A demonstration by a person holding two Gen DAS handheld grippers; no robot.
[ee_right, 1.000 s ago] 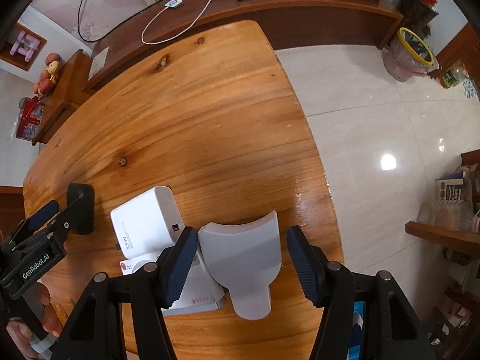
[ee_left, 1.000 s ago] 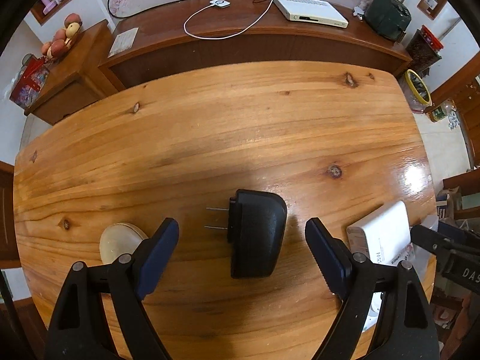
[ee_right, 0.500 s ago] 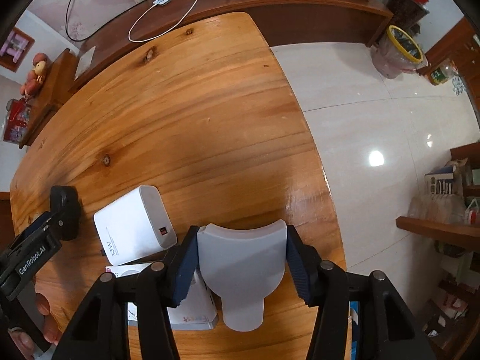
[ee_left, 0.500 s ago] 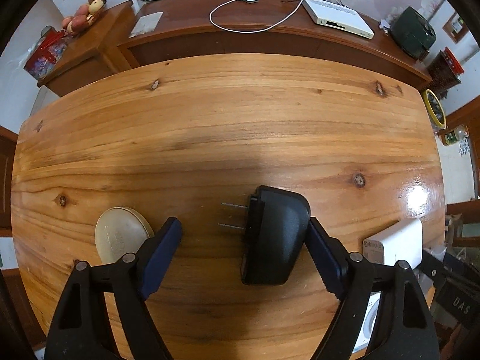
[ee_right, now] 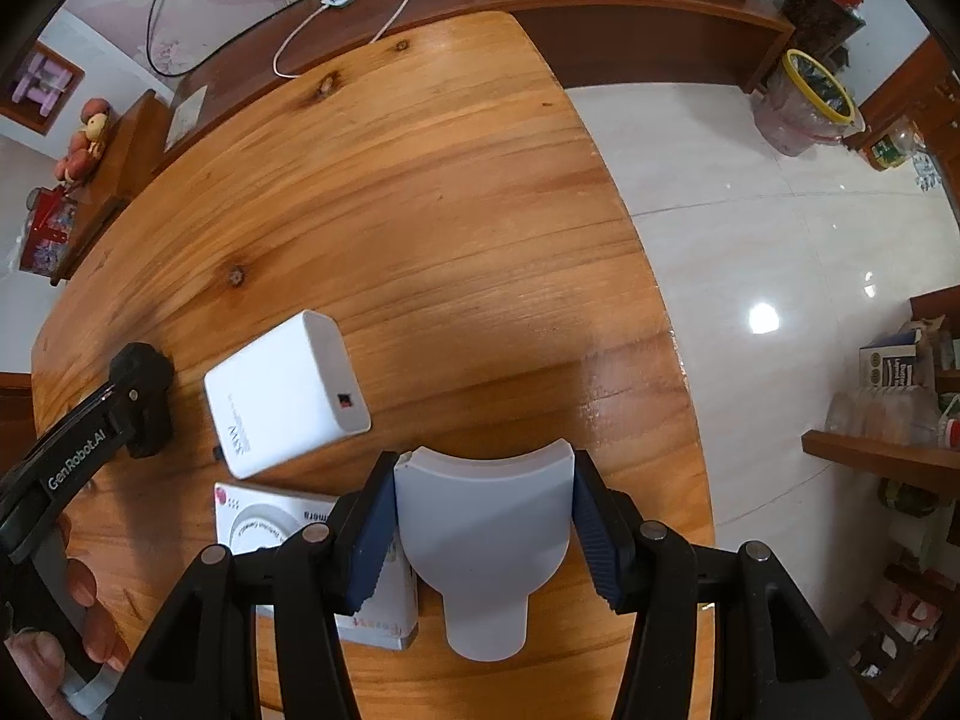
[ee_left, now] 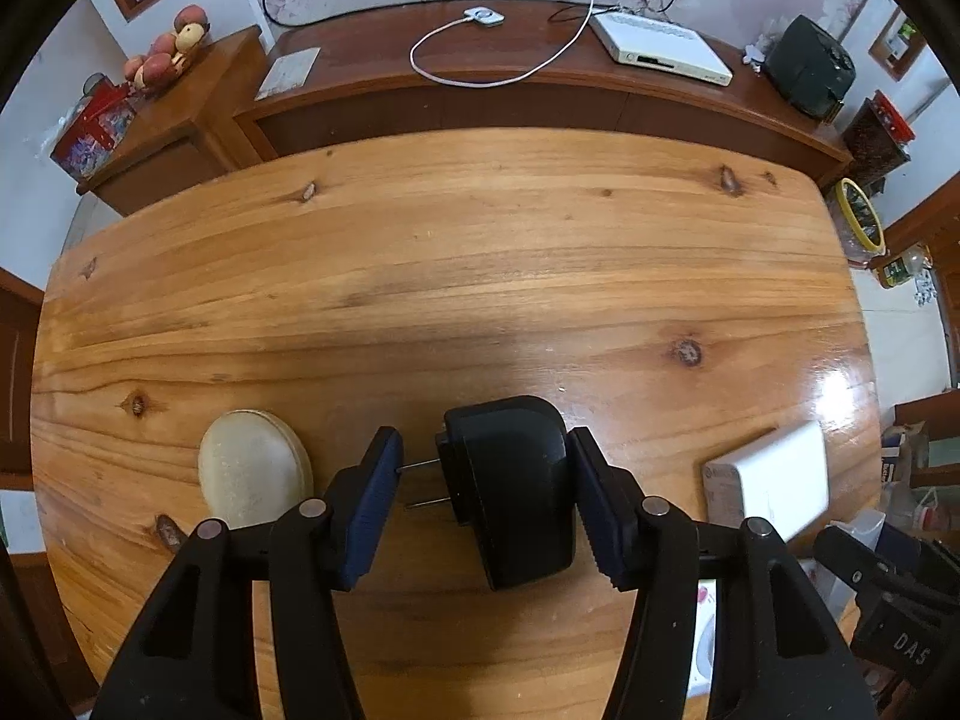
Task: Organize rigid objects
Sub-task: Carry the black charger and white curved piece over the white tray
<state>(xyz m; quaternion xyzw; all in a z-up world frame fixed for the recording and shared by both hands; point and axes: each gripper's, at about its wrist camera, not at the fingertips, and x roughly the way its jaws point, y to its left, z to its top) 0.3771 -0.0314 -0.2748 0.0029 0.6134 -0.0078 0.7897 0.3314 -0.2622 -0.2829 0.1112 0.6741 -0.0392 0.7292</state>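
Observation:
A black plug adapter lies on the wooden table, prongs pointing left. My left gripper straddles it with jaws closing: the right pad is against its body and the left pad meets the prong tips. My right gripper is shut on a pale grey curved plastic piece near the table's right edge. The left gripper also shows at the left of the right wrist view, held by a person's hand.
A white charger block and a flat white printed box lie between the two grippers. A round cream disc sits left of the left gripper. The table's right edge drops to tiled floor. A sideboard stands behind.
The left jaws have closed in from wide apart until they meet the black adapter. The right jaws closed the small gap onto the grey piece. Neither hand has shifted much.

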